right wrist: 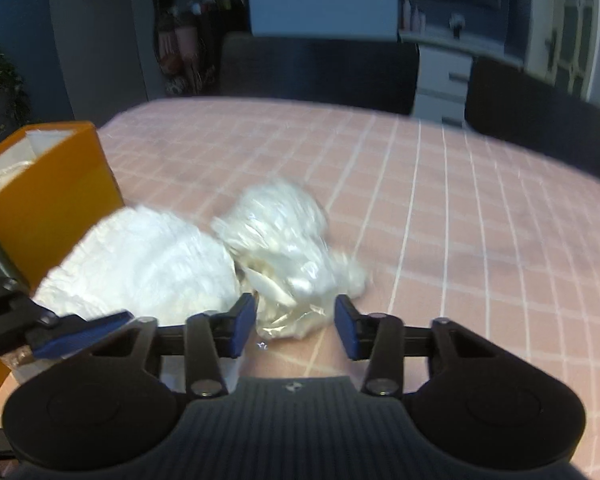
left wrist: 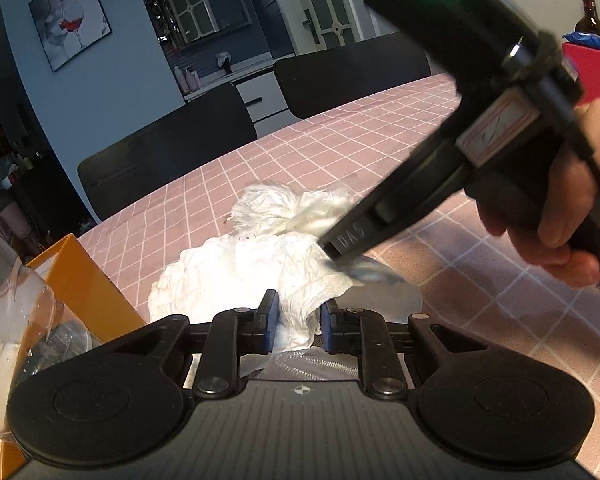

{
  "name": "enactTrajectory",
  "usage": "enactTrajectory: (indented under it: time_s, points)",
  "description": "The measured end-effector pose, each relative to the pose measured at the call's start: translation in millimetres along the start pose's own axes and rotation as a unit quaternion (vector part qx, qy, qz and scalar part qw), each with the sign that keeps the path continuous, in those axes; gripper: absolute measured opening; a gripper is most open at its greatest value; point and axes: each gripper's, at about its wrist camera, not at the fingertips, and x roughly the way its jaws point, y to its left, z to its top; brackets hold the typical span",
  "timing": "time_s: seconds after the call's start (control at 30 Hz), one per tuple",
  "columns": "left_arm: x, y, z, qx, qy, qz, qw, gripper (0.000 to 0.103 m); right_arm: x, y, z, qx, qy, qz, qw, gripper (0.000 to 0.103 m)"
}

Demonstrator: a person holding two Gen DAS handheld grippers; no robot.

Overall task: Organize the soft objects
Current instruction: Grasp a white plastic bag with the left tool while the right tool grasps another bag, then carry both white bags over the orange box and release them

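Observation:
A crumpled white cloth [left wrist: 240, 272] lies on the pink checked tablecloth [left wrist: 300, 148]. My left gripper [left wrist: 299, 322] is shut on its near edge. Behind it lies a white fluffy bundle in clear plastic [left wrist: 284, 210]. My right gripper [right wrist: 296, 330] is open, its jaws on either side of the near end of that plastic-wrapped bundle [right wrist: 284, 240]. The white cloth [right wrist: 140, 264] shows to its left. The right gripper's body [left wrist: 460, 152] reaches in from the upper right in the left wrist view, its tip over the two white things.
An orange open box [right wrist: 48, 188] stands at the left, beside the cloth, and shows in the left wrist view [left wrist: 80, 280]. A clear plastic bag [left wrist: 8, 300] is at the near left. Black chairs [left wrist: 172, 148] line the far table edge. A red box and a dark bottle [left wrist: 590, 16] stand far right.

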Motion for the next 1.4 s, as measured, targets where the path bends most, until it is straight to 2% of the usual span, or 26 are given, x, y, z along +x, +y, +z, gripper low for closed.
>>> enactTrajectory:
  time_s: [0.07,0.1,0.13,0.23,0.43,0.67,0.97,1.17,1.4]
  points:
    - [-0.7,-0.3,-0.4,0.000,0.000,-0.003,1.0000,0.024,7.2,-4.4,-4.1,0.018,0.018,0.006,1.000,0.021]
    - [-0.6,-0.1,-0.5,-0.001,0.000,-0.003,1.0000,0.024,8.8,-6.2,-6.4,0.025,0.019,0.015,0.999,0.017]
    - [-0.7,0.3,-0.5,-0.002,-0.001,-0.004,1.0000,0.024,9.1,-7.1,-8.1,0.028,0.017,0.018,0.999,0.008]
    - [-1.0,3.5,1.2,-0.010,-0.002,-0.006,0.9999,0.022,4.7,-4.1,-8.3,0.018,0.012,0.020,1.000,0.002]
    - [-10.3,4.8,0.9,-0.013,-0.024,-0.002,0.9996,0.015,-24.2,-2.5,-10.2,0.009,0.004,-0.009,1.000,0.001]
    - [-48.8,9.1,9.9,-0.013,-0.082,0.008,0.9965,0.014,-79.0,-10.3,-23.2,0.009,-0.001,-0.038,0.999,0.001]
    - [-117.4,26.5,30.3,-0.029,-0.174,0.019,0.9841,0.013,-152.6,8.9,-33.8,-0.014,-0.025,-0.055,0.998,0.001]
    - [-159.4,32.6,29.5,-0.049,-0.189,-0.021,0.9805,0.013,-192.9,32.5,-42.5,-0.030,-0.033,-0.061,0.997,0.001]
    - [-197.3,32.3,2.7,-0.044,-0.200,-0.048,0.9776,0.013,-227.8,61.4,-61.4,-0.048,-0.024,-0.061,0.997,0.001]
